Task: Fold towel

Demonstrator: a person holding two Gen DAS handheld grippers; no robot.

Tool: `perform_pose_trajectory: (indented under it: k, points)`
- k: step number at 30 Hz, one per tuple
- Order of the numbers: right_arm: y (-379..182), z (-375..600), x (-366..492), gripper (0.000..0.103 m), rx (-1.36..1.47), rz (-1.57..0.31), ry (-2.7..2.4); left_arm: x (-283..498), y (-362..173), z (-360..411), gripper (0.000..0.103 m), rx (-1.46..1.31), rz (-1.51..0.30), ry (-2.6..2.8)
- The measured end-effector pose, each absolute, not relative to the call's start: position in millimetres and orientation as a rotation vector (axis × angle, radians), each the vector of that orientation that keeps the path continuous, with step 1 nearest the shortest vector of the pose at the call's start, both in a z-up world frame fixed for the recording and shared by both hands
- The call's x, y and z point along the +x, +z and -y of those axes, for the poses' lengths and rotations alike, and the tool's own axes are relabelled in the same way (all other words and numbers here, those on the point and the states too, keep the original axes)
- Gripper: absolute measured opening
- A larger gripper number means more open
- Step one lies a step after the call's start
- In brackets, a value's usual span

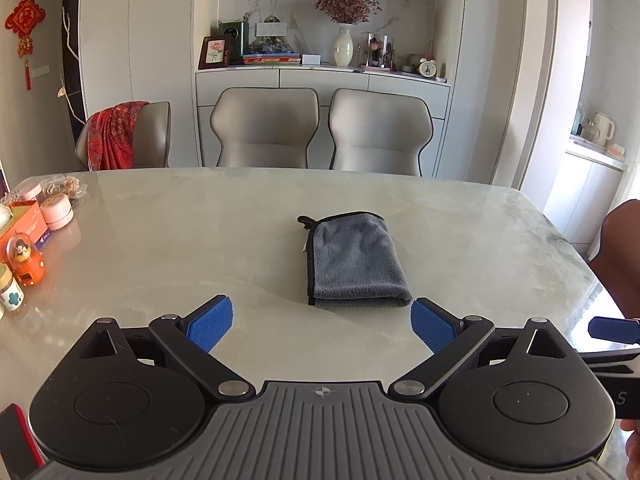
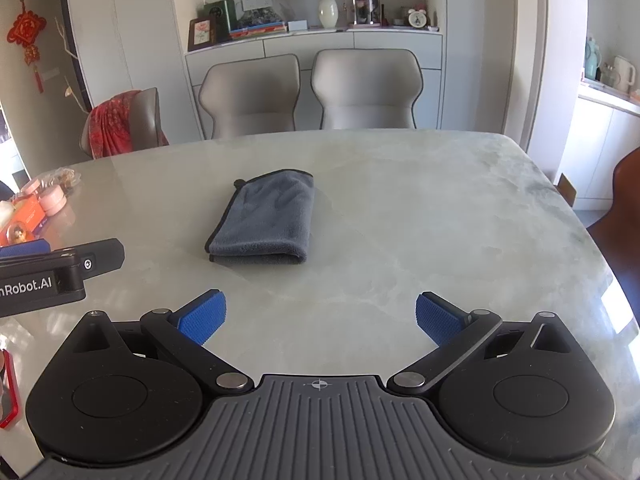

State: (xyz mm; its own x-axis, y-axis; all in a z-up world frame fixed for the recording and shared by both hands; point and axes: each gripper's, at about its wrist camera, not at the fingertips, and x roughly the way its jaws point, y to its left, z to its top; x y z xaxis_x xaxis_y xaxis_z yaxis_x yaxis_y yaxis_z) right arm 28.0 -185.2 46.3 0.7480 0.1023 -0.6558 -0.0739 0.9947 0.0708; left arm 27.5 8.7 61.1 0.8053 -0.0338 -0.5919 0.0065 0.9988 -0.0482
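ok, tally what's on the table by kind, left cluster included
Grey towel: 1, folded, mid-table
Pink round tins: 2
Orange boxes: 1
Orange capsule toy: 1
Small jar with flower label: 1
Total: 6; the bagged clutter behind the tins is too unclear to count.

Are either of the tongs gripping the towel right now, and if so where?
Nothing is held. The left tongs and right tongs are both open and empty, short of the folded grey towel, which lies on the table.
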Motion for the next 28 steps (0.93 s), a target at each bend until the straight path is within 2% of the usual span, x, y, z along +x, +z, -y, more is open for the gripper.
perform_pose_trajectory:
  k: [28]
  points:
    - [36.7,175.4,17.3,0.102,0.032,-0.749,0.093,22.0,58.0,-18.7,0.098,-0.022,-0.620,-0.013]
